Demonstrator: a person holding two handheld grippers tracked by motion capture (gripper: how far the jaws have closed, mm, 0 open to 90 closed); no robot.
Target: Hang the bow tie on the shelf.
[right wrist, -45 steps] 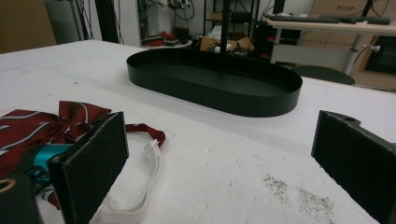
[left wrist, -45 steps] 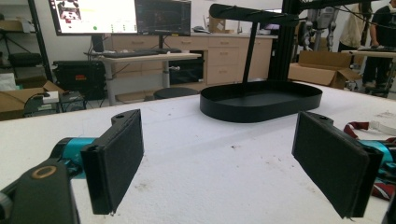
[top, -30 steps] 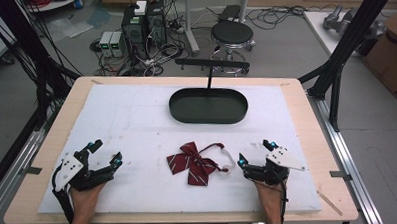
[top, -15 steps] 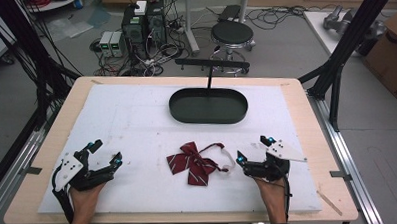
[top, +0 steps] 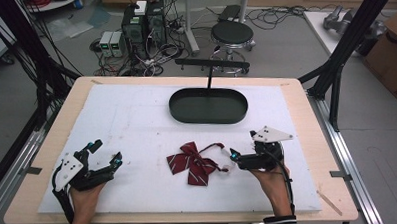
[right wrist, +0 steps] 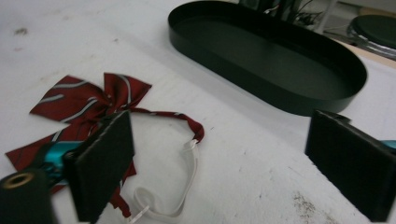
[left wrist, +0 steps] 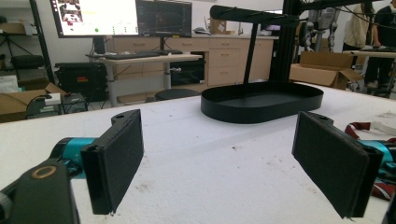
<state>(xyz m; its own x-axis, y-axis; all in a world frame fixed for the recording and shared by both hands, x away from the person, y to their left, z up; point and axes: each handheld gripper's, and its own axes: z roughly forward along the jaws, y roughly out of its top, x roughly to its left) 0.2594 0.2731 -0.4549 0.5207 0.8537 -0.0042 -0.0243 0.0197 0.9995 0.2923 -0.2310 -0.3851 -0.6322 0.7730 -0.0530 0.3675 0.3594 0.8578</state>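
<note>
Left hand (top: 82,198): comes in over the bench's near edge toward the near-left corner, forearm pointing away from the person, wrist low over the white mat (top: 136,119).
Left gripper (top: 105,155): jaws wide apart, nothing between them; in the left gripper view (left wrist: 219,158) bare mat lies between the two flat black pads. Grey three-cornered plate on top, teal accents at the jaw roots.
Bow tie (top: 192,162): lies flat on the mat toward the near edge, about midway between the two grippers, closer to the right one. Dark red cloth with thin pale stripes, two wings and hanging tails; a red strap loops off its right side and ends in a white band with a small clasp. In the right gripper view (right wrist: 88,105) the white band curls just past the left-hand pad.
Tray (top: 209,105): shallow black oval, smooth low wall, on the mat toward the far edge; a thin post rises behind it to a dark crossbar.
Right hand (top: 271,182): enters over the near edge, right of centre, gripper turned leftward toward the bow tie.
Right gripper (top: 233,158): jaws have just been closing a little, yet stand well apart; tips just beside the strap's white end, gripping nothing. In its own view (right wrist: 219,158), one pad overlaps the bow tie's edge; contact cannot be told.
</note>
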